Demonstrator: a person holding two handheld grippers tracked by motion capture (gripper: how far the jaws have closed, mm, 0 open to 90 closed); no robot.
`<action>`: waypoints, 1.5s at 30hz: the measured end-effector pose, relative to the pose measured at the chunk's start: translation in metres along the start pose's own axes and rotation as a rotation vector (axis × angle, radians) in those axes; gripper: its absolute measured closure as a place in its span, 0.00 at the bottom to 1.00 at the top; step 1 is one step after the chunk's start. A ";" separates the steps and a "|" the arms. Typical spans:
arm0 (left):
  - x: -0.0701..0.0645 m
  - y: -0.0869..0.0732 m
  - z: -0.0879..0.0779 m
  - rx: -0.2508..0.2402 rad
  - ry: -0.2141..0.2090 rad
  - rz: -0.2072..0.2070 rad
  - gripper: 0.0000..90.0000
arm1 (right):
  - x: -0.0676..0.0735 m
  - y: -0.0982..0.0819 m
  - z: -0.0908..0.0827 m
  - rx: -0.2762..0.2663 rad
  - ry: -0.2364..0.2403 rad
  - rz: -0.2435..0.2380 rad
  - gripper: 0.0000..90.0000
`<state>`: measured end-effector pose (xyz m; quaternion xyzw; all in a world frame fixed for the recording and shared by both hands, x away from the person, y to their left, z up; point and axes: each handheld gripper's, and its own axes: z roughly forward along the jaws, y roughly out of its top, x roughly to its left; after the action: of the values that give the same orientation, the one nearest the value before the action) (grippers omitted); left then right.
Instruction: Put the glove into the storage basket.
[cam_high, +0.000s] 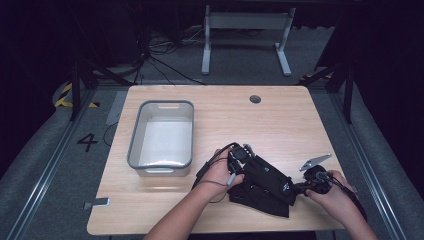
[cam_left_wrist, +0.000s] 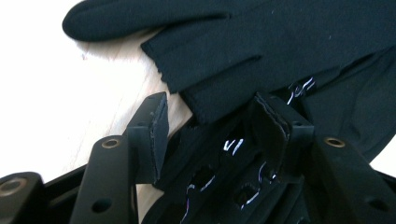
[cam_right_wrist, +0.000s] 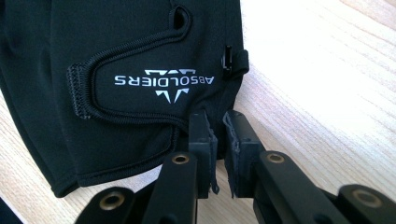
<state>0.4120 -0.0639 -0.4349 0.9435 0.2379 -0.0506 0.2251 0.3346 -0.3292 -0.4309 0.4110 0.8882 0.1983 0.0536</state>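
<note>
Right gripper (cam_right_wrist: 219, 119) nearly shut, jaws down to a thin slit right at the wrist edge of the glove (cam_right_wrist: 140, 46), apparently nipping the hem beside the printed strap. Judged a holding grip: pins that end down so the cloth cannot slide or bunch while the other end is worked.

Left gripper (cam_left_wrist: 210, 107) standing open, jaws astride the finger end of the same glove, black cloth lying between the pads but not squeezed by them. Tipped low over the table (cam_high: 280, 120), probably so the lower jaw can slip under one layer only. Worth the care, since a second glove (cam_left_wrist: 233, 144) with pale markings lies directly beneath, easy to catch by mistake.

Both gloves near the front of the table, between the two hands, one over the other and partly overlapping. Stretched between wrist end and finger end, likely to keep the upper one flat for lifting or peeling off.

Grey bin (cam_high: 135, 135) well apart to the left, open side up, possibly the place for them.
</note>
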 end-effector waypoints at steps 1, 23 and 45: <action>0.000 0.001 0.000 0.004 0.002 0.001 0.52 | 0.000 0.000 0.000 -0.001 0.001 0.000 0.91; -0.012 0.003 -0.010 -0.047 0.103 0.055 0.96 | 0.001 0.000 0.000 -0.003 -0.012 -0.017 0.92; -0.019 0.002 -0.025 -0.091 0.131 0.095 0.97 | 0.007 0.002 -0.012 -0.047 -0.072 -0.052 0.94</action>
<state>0.3955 -0.0625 -0.4078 0.9437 0.2094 0.0329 0.2538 0.3286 -0.3263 -0.4182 0.3932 0.8912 0.2026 0.1003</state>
